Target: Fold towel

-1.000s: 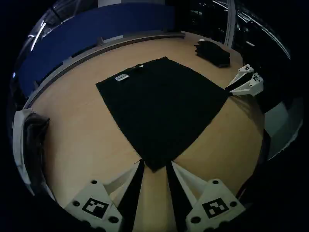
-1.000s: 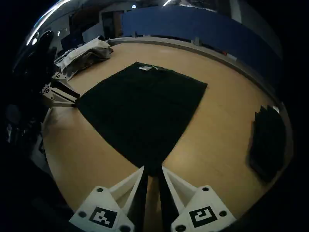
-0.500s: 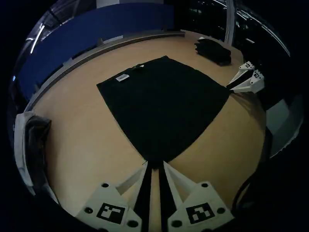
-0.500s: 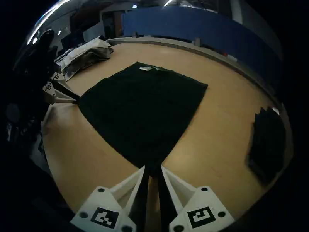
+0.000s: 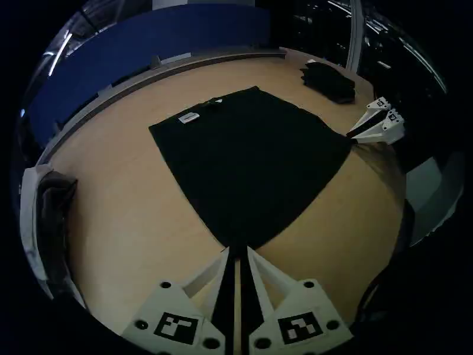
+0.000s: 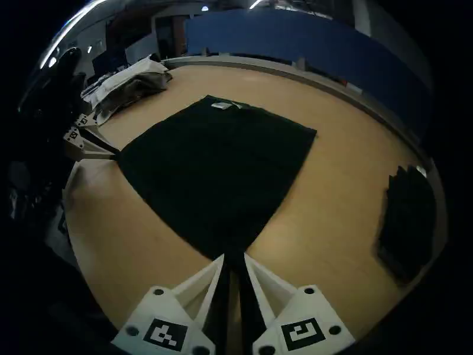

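Note:
A dark towel (image 5: 248,160) lies spread flat on the wooden table (image 5: 124,201), with a small white tag (image 5: 187,118) near its far edge. In the left gripper view my left gripper (image 5: 237,255) is shut on the towel's near corner. The right gripper (image 5: 353,135) shows at the far right, pinching another corner. In the right gripper view the towel (image 6: 219,171) spreads ahead, and my right gripper (image 6: 234,261) is shut on its near corner. The left gripper (image 6: 112,152) holds the corner at the left edge.
A stack of dark folded cloths (image 5: 328,81) sits at the table's far right, seen again as the stack (image 6: 408,222). A pile of light and grey fabric (image 6: 127,83) lies at the far left. A blue partition (image 5: 148,41) runs behind the table's edge.
My left gripper's fingers have closed from apart onto the towel's near corner. The right gripper has stayed pinched on its corner, and the towel has not moved.

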`<state>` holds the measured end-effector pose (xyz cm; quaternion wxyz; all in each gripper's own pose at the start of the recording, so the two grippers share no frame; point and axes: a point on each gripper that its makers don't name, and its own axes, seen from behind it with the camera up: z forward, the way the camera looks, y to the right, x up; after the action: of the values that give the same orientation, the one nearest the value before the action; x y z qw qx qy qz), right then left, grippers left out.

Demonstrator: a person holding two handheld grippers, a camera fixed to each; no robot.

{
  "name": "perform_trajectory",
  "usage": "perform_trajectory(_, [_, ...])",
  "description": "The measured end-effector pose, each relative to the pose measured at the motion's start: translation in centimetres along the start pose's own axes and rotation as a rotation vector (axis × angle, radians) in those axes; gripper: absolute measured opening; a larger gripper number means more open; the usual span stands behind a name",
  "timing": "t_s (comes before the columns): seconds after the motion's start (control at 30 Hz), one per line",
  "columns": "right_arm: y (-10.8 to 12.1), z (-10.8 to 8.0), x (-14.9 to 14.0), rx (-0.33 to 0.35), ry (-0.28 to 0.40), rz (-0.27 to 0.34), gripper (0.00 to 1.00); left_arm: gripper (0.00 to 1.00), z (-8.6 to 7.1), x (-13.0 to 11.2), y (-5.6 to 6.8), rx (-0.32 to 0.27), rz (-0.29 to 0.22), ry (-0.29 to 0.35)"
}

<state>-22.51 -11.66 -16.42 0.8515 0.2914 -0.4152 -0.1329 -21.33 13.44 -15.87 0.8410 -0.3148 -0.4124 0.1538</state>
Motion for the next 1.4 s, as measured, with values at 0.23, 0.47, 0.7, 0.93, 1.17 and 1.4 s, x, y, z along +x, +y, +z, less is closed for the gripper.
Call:
perform_trajectory(0.23, [-0.2, -0.4, 0.6, 0.004, 0.013, 0.013, 0.08, 0.05, 0.0, 0.1, 0.1, -0.001, -0.016, -0.001])
perform_trajectory(0.47, [-0.2, -1.1, 1.1, 0.002, 0.019, 0.015, 0.08, 0.05, -0.7, 0.6, 0.3, -0.003, -0.038, 0.005])
perform_trajectory(0.7, [-0.3, -2.9, 2.3, -0.002, 0.044, 0.030, 0.08, 0.05, -2.6, 1.6, 0.5, -0.010, -0.083, 0.018])
perform_trajectory(0.93, [-0.6, -5.1, 3.6, 0.000, 0.068, 0.035, 0.08, 0.05, -4.5, 2.3, 0.7, -0.010, -0.112, 0.022])
perform_trajectory(1.17, [-1.0, -7.1, 4.6, 0.003, 0.082, 0.039, 0.08, 0.05, -6.4, 3.4, 0.9, -0.016, -0.132, 0.028])
perform_trajectory(1.4, [-1.3, -8.6, 5.2, 0.004, 0.093, 0.067, 0.08, 0.05, -8.0, 4.4, 1.2, -0.027, -0.167, 0.040])
